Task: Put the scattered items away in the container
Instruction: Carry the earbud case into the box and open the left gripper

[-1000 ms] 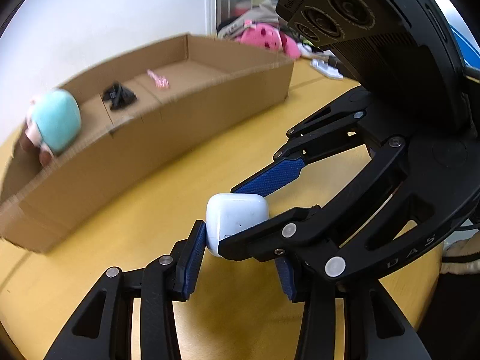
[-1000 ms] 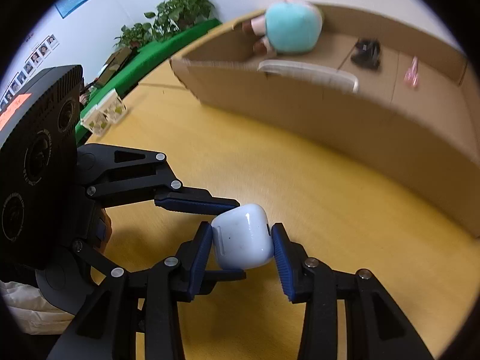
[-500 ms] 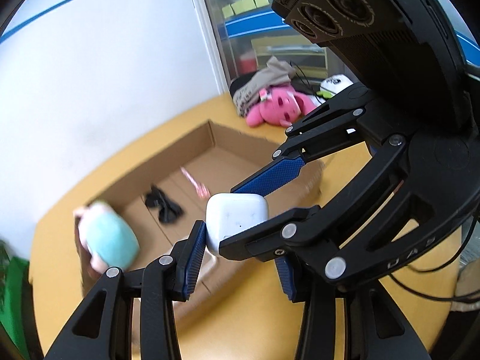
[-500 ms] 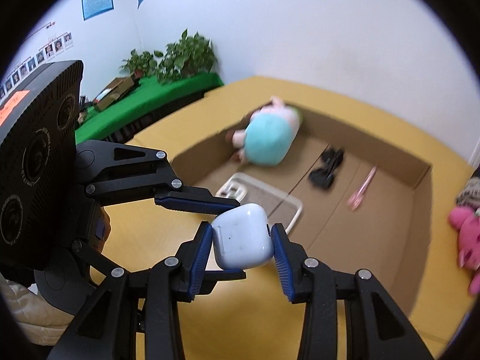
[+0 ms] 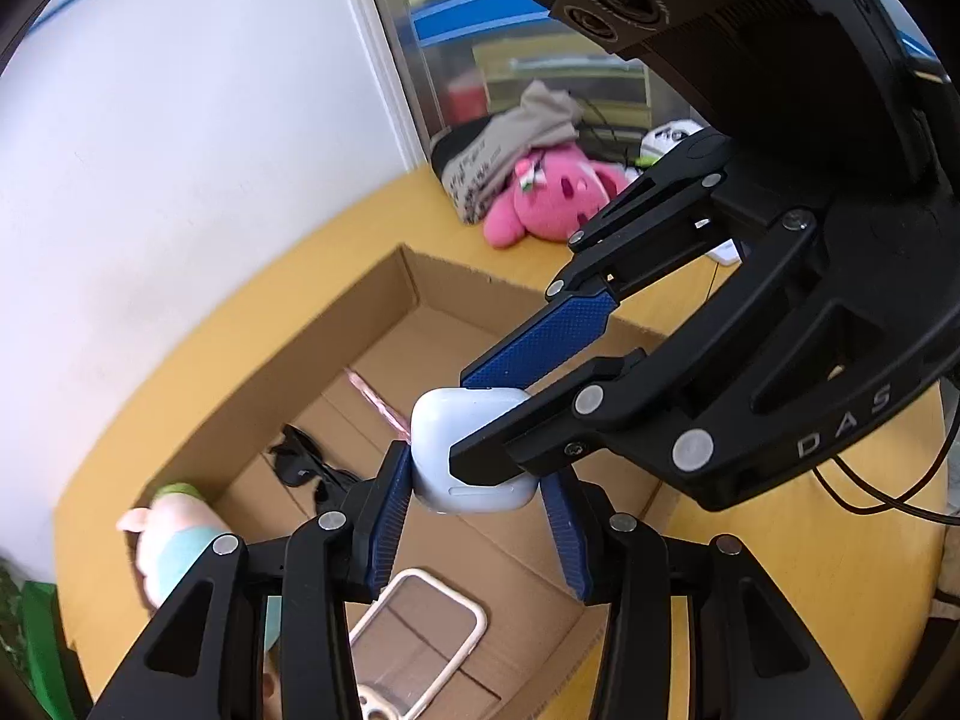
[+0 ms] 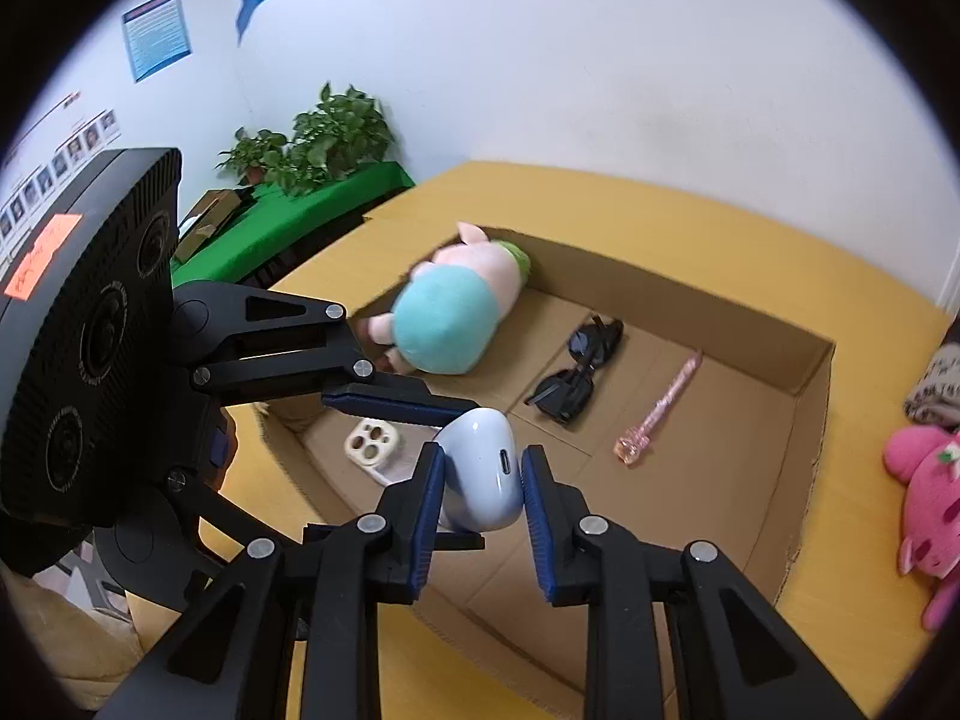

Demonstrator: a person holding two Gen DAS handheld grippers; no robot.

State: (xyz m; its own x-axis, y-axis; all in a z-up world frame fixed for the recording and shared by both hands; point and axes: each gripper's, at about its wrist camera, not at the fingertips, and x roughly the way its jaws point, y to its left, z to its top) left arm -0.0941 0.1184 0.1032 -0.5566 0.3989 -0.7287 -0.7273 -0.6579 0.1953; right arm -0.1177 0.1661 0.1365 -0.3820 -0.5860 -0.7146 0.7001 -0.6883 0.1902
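A white earbuds case (image 5: 471,450) (image 6: 483,468) is held in the air above the open cardboard box (image 5: 420,282) (image 6: 810,396). My left gripper (image 5: 477,480) and my right gripper (image 6: 483,474) are both shut on it, crossing each other at right angles. Inside the box lie a teal and pink plush toy (image 6: 447,312) (image 5: 174,540), black sunglasses (image 6: 576,369) (image 5: 306,462), a pink wand (image 6: 660,408) (image 5: 375,399) and a clear phone case (image 5: 414,636) (image 6: 372,447).
The box stands on a yellow wooden table (image 6: 720,228). A pink plush toy (image 5: 552,198) (image 6: 927,492) and a grey cloth (image 5: 510,138) lie on the table beside the box's right end. A white wall runs behind.
Both grippers have risen with the earbuds case from just above the table in front of the box to high over its open inside.
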